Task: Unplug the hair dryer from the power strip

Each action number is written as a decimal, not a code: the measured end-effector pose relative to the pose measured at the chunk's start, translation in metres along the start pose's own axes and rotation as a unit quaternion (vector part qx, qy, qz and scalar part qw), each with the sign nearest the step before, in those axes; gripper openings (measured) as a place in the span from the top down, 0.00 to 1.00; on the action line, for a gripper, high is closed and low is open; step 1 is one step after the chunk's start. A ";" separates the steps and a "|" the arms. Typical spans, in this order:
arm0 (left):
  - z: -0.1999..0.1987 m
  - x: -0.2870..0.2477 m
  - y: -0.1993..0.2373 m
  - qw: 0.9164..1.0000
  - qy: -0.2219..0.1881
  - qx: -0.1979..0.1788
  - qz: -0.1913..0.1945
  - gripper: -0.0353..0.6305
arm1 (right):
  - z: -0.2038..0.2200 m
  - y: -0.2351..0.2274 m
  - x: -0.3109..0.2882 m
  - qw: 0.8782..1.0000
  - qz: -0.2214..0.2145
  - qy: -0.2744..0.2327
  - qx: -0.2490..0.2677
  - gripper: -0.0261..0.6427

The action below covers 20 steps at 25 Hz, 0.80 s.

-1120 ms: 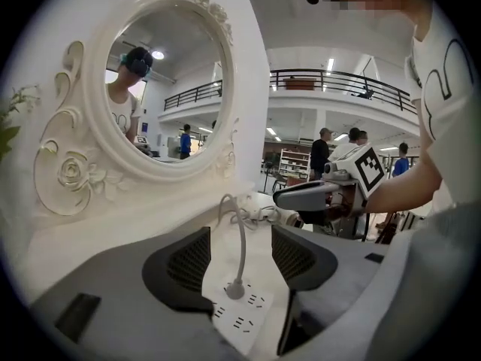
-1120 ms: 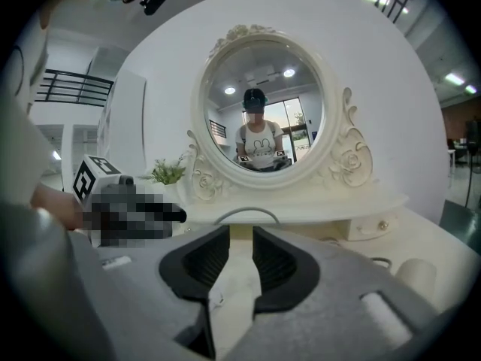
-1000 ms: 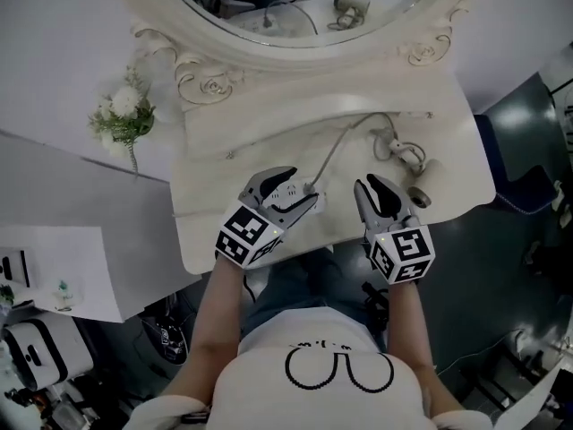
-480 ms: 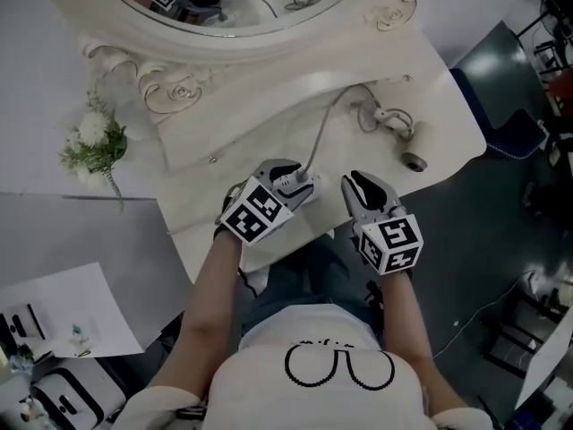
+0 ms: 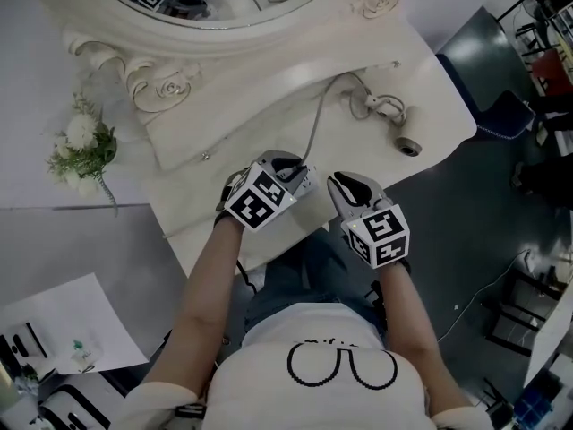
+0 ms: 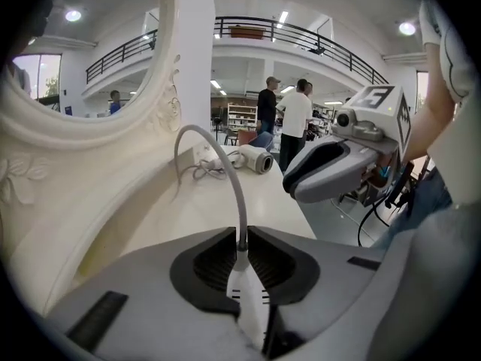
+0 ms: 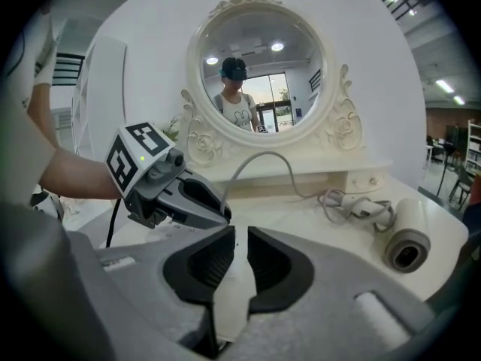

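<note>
The white hair dryer [image 5: 387, 113] lies at the back right of the dressing table [image 5: 260, 106]. Its grey cord [image 5: 315, 128] runs forward to a white plug [image 6: 245, 292] at the table's front edge. My left gripper [image 5: 298, 174] is closing, its pads pressed on that plug [image 6: 242, 248], and the cord [image 6: 225, 164] rises out between them. My right gripper [image 5: 337, 186] sits just to the right, jaws closing on the white power strip [image 7: 229, 284], which fills the gap between its pads [image 7: 239, 239]. The strip [image 5: 308, 186] is mostly hidden under the grippers.
An ornate oval mirror [image 5: 215, 16] stands at the table's back, with a raised shelf [image 5: 179, 137] under it. White flowers [image 5: 82, 146] lie to the left. A sheet of paper [image 5: 54, 321] is on the floor. Several people [image 6: 289, 119] stand far off.
Both grippers have come down to the table's front edge. The left jaws went from wide apart to closed on the plug. The right gripper slid left toward the strip and narrowed.
</note>
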<state>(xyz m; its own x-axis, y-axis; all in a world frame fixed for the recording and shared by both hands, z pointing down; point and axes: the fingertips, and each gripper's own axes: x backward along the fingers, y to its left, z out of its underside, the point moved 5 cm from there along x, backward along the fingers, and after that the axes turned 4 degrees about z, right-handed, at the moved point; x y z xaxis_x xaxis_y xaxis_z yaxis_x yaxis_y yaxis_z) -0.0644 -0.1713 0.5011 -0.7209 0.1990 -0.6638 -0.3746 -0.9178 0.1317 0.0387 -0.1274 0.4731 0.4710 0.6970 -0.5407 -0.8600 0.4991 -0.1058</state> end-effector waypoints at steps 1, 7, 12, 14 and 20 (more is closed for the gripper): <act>0.000 0.001 0.001 1.000 -0.007 0.010 0.007 0.88 | 0.002 0.003 -0.006 1.000 -0.006 0.006 0.006 0.88; 0.000 0.002 0.002 0.998 -0.031 0.047 0.035 0.88 | 0.025 0.026 -0.038 0.997 -0.053 0.052 0.024 0.80; 0.000 0.003 0.006 0.995 -0.041 0.070 0.061 0.88 | 0.028 0.033 -0.056 0.995 -0.046 0.053 0.078 0.70; 0.000 0.003 0.007 0.994 -0.042 0.075 0.070 0.88 | 0.027 0.034 -0.062 0.994 -0.045 0.044 0.090 0.68; 0.000 0.004 0.008 0.994 -0.037 0.071 0.076 0.88 | 0.028 0.042 -0.070 0.993 -0.038 0.057 0.093 0.66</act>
<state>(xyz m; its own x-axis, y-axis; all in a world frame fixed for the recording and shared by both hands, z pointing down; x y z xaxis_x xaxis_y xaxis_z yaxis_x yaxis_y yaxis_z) -0.0700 -0.1777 0.4996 -0.8140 0.0917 -0.5736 -0.3329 -0.8828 0.3313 -0.0253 -0.1414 0.5297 0.4988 0.5965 -0.6288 -0.7666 0.6422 0.0012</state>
